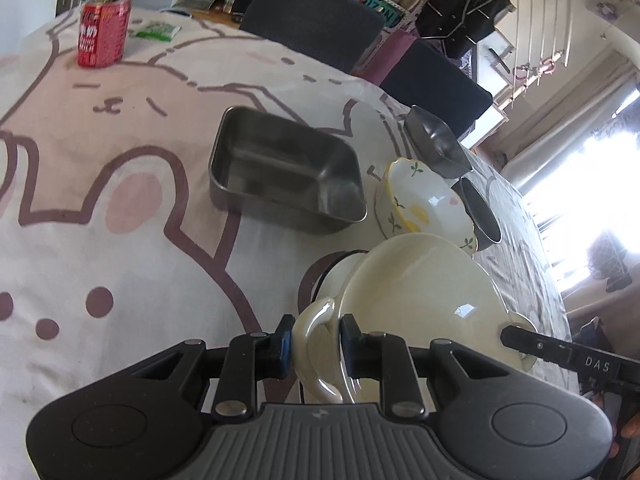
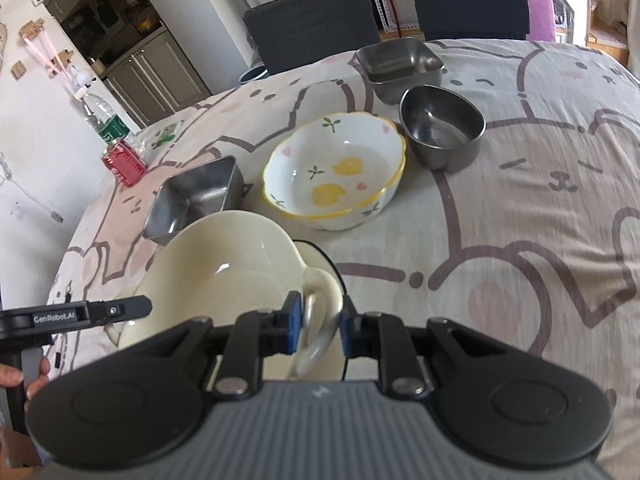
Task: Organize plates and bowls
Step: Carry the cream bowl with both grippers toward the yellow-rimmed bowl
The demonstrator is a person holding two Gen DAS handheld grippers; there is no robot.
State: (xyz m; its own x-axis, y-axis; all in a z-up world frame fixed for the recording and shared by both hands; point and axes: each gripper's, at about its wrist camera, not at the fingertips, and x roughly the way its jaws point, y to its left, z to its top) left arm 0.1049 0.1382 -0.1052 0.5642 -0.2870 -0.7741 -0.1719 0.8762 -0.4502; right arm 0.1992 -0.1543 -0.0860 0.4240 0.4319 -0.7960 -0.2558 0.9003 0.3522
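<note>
Steel containers (image 2: 400,65): three (one oval); ceramic bowls (image 2: 336,172): two; can (image 2: 124,162): one.

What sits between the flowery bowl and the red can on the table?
A rectangular steel tray lies between the flowery bowl and the red can, clearest in the right wrist view.

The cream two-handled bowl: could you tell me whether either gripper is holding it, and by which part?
Both are. The left gripper is shut on one loop handle of the cream bowl, and the right gripper on the opposite handle.
</note>
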